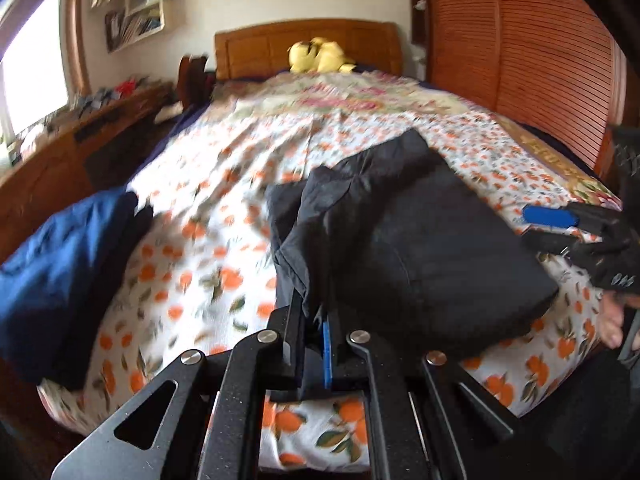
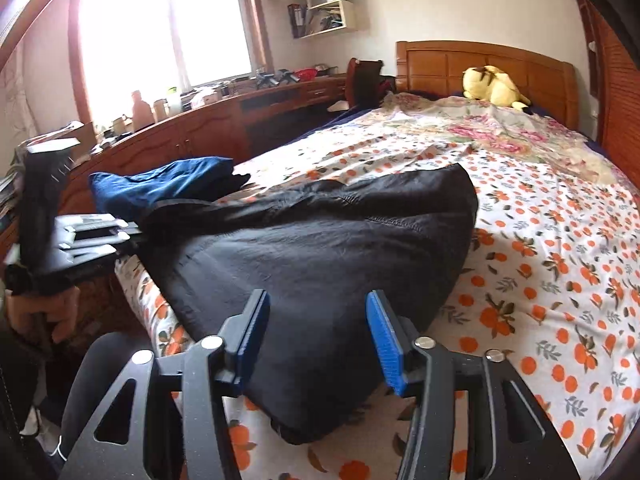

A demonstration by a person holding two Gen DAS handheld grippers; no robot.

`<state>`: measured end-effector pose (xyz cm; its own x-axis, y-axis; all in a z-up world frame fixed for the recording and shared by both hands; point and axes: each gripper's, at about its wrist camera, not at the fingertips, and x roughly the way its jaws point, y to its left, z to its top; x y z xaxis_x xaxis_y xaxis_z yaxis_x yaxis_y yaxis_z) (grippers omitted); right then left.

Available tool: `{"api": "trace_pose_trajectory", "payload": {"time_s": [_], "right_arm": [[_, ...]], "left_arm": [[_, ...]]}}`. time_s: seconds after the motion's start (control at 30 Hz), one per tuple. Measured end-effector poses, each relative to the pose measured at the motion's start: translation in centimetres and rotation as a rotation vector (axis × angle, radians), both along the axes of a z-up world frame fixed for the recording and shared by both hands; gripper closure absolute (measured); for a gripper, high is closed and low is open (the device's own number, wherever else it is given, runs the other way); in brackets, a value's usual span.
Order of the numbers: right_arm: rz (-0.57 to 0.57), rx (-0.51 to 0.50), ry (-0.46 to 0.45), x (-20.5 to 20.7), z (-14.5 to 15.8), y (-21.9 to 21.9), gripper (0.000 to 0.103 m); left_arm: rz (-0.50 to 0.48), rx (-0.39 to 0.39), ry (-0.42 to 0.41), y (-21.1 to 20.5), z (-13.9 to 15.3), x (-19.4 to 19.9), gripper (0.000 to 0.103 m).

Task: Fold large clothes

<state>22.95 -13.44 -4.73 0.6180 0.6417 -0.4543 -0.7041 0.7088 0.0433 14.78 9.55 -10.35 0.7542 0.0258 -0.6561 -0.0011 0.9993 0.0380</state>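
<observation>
Count of items on the bed (image 2: 560, 240):
- Garments: two. One black garment (image 2: 320, 240), near centre; one blue garment (image 2: 160, 184), far left edge.
- Soft toys: one, a yellow plush toy (image 2: 494, 84), far end by the headboard (image 2: 440, 64).
- Grippers: two. Left gripper (image 1: 316, 320), right gripper (image 2: 318, 320); each has two fingers with blue pads.
- Wall shelf units: one (image 2: 324, 8), far left wall.
- Windows: one (image 2: 160, 20).
- Desk clutter, far left: too small to count.

Daylight from the window (image 2: 160, 20) blows out white; I see motion blur across the left wrist view, fisheye bending, dark corners.
</observation>
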Motion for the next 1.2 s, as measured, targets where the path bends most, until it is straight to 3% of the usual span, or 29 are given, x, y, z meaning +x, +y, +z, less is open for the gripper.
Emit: {"api": "trace_pose_trajectory", "payload": {"time_s": [0.43, 0.57, 0.67, 0.87, 0.93, 1.2], "right_arm": [[0.011, -0.137, 0.066, 2.6, -2.0, 3.2, 0.052], [0.013, -0.139, 0.064, 2.7, -1.6, 3.4, 0.051], [0.013, -0.139, 0.059, 2.5, -1.7, 3.3, 0.051], [0.011, -0.132, 0.048, 1.7, -2.2, 2.8, 0.051], [0.012, -0.129, 0.046, 1.7, -2.2, 2.7, 0.051], [0.009, -0.105, 0.039, 2.0, -1.7, 2.2, 0.051]], "left_arm": [[0.017, -0.044, 0.041, 1.0, -3.1, 0.1, 0.096], [0.028, -0.039, 0.038, 0.7, -2.7, -0.4, 0.096], [0.051, -0.013, 0.029, 0.6, -2.0, -1.0, 0.089], [0.047, -0.015, -0.008, 0.8, -1.0, -2.5, 0.051], [0.045, -0.020, -0.006, 1.0, -1.1, -2.8, 0.021], [0.058, -0.059, 0.008, 2.1, -2.6, -3.4, 0.020]]}}
